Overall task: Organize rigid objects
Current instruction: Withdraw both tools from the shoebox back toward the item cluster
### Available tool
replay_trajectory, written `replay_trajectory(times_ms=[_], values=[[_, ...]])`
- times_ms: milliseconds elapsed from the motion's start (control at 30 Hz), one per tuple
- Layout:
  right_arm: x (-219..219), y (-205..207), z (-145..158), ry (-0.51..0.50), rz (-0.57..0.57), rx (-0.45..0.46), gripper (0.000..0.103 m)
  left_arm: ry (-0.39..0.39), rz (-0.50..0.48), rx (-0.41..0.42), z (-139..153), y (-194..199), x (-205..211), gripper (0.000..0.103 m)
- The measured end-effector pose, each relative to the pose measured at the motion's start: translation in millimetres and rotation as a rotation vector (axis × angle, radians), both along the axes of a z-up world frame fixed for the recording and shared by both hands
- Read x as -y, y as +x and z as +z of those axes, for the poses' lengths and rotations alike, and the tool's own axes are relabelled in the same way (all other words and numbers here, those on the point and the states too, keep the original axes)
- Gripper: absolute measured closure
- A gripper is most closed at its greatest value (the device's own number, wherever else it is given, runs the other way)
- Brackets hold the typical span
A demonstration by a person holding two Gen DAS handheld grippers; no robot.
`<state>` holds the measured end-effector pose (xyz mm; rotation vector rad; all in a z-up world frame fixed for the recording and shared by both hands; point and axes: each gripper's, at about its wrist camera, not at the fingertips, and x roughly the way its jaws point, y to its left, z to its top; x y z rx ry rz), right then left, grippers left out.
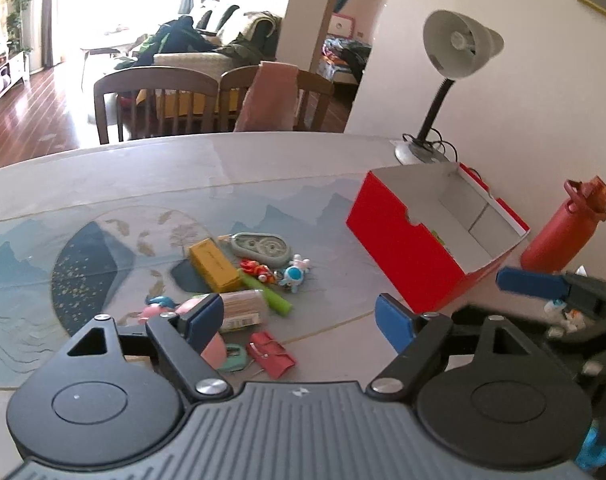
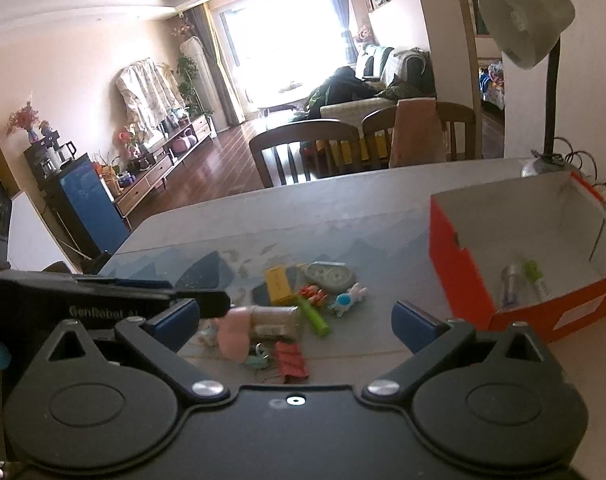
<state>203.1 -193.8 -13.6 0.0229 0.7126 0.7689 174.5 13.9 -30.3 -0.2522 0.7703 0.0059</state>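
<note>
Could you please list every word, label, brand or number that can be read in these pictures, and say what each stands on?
"GenRobot AI", slightly blurred, on the side of the left gripper as the right wrist view shows it.
Yellow box: a dark marking on top, too small to read.
Toothpick jar: a printed label, blurred.
Red cardboard box: a pale sticker on its near wall, unreadable.
Items inside the box: labels too blurred to read.

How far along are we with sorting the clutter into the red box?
Barely started. Done: the red box already holds a silvery item and a green-capped one. In hand: nothing; the left gripper and right gripper are both open and empty above the pile. Left: the yellow box, green marker, blue toy, grey tape dispenser, red pouch and more remain on the table.
</note>
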Motion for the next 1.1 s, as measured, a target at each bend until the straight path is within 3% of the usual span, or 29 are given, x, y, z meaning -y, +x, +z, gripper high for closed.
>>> replay_trajectory(times_ms=[233,367,567,867,1100], values=[[-12,-17,-12,-0.014,0.033,0.014,0.001,-0.008,0.032,0.013,-5,-10,-19,0.016],[-17,-19,-21,-0.041,0.047,0.007,0.001,0.008,0.054,0.027,-10,-13,-27,0.001],[-33,-18,-42,-0.131,0.099,0.03,0.001,-0.008,0.08,0.03,-28,-15,-39,0.001],[-57,-7,-76,-0.211,0.223,0.032,0.004,-0.057,0.166,-0.06,-80,-9,-60,0.001],[-72,13,-102,-0.249,0.297,-0.017,0.012,-0.053,0.187,-0.098,-108,1,-71,0.001]])
